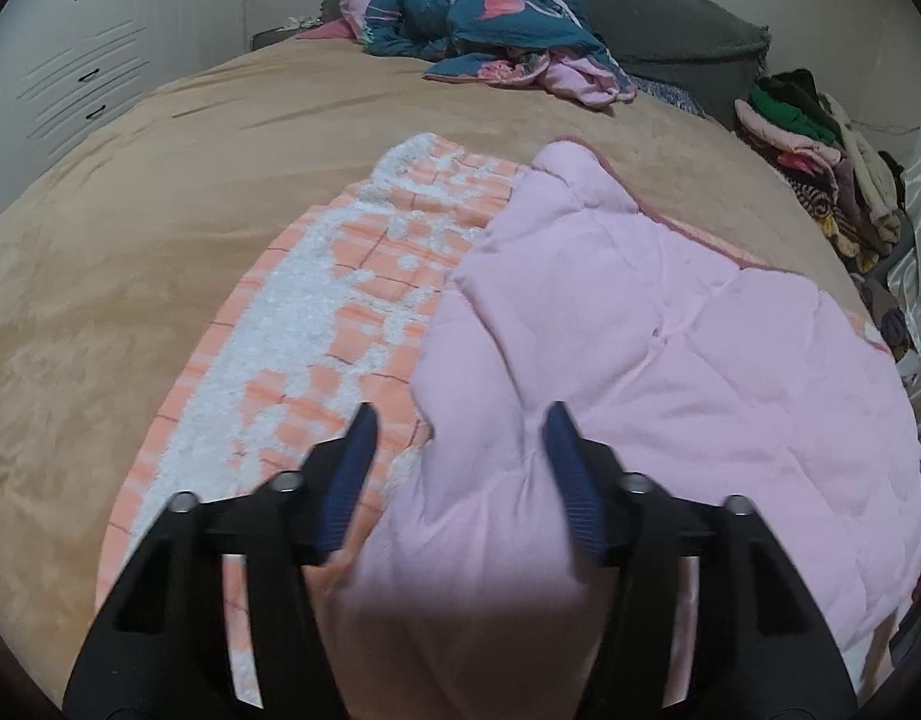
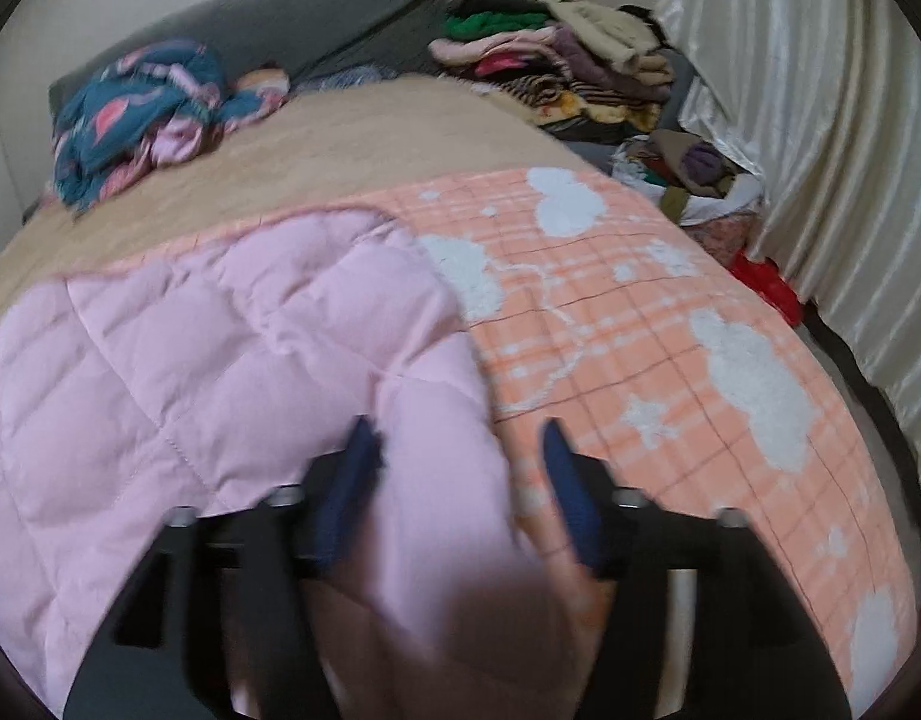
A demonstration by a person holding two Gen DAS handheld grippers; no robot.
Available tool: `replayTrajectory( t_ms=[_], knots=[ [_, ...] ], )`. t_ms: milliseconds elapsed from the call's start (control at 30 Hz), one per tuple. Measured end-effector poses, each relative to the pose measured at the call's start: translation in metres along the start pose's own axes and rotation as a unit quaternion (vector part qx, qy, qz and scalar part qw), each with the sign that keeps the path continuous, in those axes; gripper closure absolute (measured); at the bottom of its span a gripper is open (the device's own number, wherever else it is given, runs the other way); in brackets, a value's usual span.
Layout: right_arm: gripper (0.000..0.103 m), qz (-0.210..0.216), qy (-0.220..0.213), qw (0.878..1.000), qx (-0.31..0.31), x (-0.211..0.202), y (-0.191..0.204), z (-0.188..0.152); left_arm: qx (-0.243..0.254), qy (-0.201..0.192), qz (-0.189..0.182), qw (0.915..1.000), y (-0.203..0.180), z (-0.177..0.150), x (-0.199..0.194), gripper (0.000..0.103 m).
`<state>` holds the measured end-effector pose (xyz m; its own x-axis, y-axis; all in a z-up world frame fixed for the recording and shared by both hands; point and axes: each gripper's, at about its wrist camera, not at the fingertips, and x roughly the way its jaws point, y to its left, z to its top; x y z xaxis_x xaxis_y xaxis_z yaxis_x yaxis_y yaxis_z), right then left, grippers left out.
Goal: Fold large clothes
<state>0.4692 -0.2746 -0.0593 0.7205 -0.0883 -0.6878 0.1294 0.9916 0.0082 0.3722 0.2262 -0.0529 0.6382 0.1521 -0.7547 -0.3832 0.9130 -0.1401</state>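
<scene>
A bed (image 1: 130, 228) under a tan plush cover fills both views. On it lies the quilted blanket (image 1: 670, 348), pink side folded over its orange checked face, centre to lower right in the left view. The left tool (image 1: 457, 414) and right tool (image 2: 457, 429) both stand released, a pink fold between their fingers. A teal flowered blanket (image 1: 472, 18) sits upper centre, white cupboards (image 1: 88, 48) upper left, a clothes pile (image 2: 556, 66) and pale curtain (image 2: 820, 120) upper right.

Both wrist views look steeply down, close over the same pink quilt (image 1: 670, 348).
</scene>
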Motion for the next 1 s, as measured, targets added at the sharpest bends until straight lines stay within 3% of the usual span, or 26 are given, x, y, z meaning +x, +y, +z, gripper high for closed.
replayTrajectory(
  t_ms=[100, 200, 267, 433, 800, 1000],
  knots=[
    [0.013, 0.017, -0.025, 0.999, 0.016, -0.023, -0.014, -0.004, -0.005, -0.006, 0.003, 1.0000, 0.008, -0.004, -0.010, 0.036],
    [0.006, 0.047, -0.036, 0.997, 0.044, -0.044, -0.028, -0.008, -0.005, -0.015, 0.011, 0.9998, 0.012, -0.008, -0.024, 0.029],
    [0.005, 0.061, -0.040, 0.996, 0.058, -0.056, -0.036, -0.011, -0.007, -0.019, 0.014, 0.9997, 0.013, -0.013, -0.034, 0.020],
    [0.004, 0.110, -0.037, 0.989, 0.096, -0.082, -0.048, -0.026, -0.018, -0.021, 0.005, 0.9996, 0.015, -0.028, -0.054, 0.010],
    [0.004, 0.152, -0.005, 0.979, 0.132, -0.103, -0.049, -0.078, -0.055, 0.001, -0.015, 0.9984, 0.021, -0.069, -0.071, 0.010],
    [0.004, 0.161, 0.034, 0.973, 0.159, -0.097, -0.046, -0.105, -0.109, 0.041, -0.074, 0.9904, 0.025, -0.097, -0.061, 0.010]
  ],
)
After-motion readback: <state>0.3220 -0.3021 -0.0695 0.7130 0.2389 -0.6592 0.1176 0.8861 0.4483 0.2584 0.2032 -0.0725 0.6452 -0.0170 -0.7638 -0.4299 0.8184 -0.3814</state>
